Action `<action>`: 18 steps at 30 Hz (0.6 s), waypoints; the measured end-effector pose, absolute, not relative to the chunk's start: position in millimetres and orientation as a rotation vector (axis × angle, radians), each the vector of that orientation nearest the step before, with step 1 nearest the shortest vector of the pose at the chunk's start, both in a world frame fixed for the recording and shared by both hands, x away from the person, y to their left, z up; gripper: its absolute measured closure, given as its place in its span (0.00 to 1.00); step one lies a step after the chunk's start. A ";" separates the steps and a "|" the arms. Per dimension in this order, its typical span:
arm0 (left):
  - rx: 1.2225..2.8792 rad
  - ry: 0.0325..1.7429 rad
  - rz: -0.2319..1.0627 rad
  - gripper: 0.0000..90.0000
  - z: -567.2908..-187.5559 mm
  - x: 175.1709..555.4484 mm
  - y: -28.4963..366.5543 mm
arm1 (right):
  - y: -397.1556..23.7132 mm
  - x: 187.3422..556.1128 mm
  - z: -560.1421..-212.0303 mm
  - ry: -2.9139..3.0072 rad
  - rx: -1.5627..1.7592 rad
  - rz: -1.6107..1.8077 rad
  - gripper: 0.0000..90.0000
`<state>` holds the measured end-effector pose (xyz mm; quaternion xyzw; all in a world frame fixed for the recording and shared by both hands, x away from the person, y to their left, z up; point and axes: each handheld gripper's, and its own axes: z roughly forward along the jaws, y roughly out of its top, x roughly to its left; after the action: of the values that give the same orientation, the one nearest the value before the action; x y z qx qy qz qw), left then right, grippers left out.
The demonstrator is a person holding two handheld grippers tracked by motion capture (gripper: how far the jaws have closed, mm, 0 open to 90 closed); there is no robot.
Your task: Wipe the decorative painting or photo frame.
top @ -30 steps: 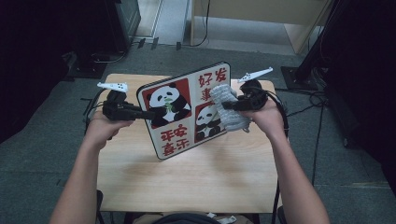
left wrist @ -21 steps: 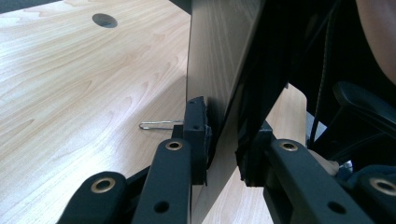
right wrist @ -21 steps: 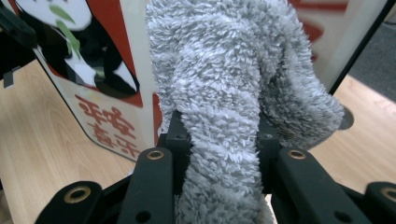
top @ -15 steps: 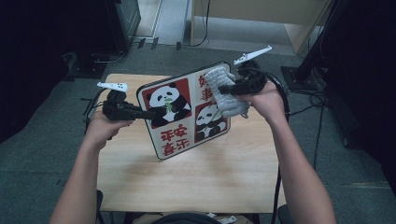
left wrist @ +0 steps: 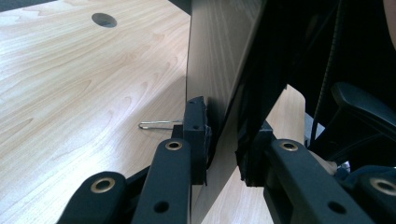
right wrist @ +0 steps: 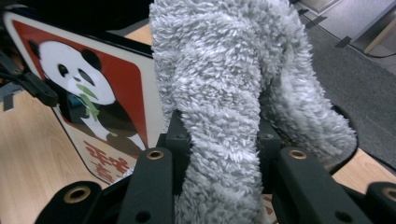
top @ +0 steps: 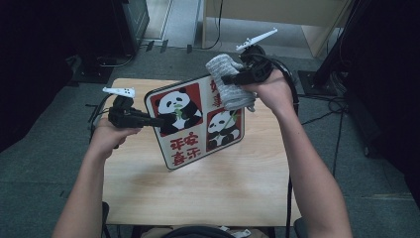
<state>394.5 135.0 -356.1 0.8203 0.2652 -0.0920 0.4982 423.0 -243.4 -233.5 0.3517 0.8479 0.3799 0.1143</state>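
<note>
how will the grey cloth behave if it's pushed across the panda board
Probably floppy: the cloth folds and droops around the right gripper. Its fluffy pile looks soft and light, likely to drag rather than slide on the board.

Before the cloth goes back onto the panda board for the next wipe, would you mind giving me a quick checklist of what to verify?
1. Left hand-held gripper clamped on the board edge: ok.
2. Cloth held in the right hand-held gripper: ok, pinched between the jaws.
3. Board propped tilted, lower edge on the table: ok.
4. Cloth touching the board face: cannot tell; it is at the top corner.
5. Cloth covers the right jaws, so no bare jaw meets the print: cannot tell.
</note>
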 end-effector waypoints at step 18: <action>1.992 0.628 -0.220 0.85 -356.0 394.7 135.0 | -245.0 423.1 -256.1 2.506 1.026 1.127 0.76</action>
<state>394.7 135.0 -356.0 0.8227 0.2593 -0.0908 0.4976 423.1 -245.0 -256.1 0.3479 0.8498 0.3821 0.1041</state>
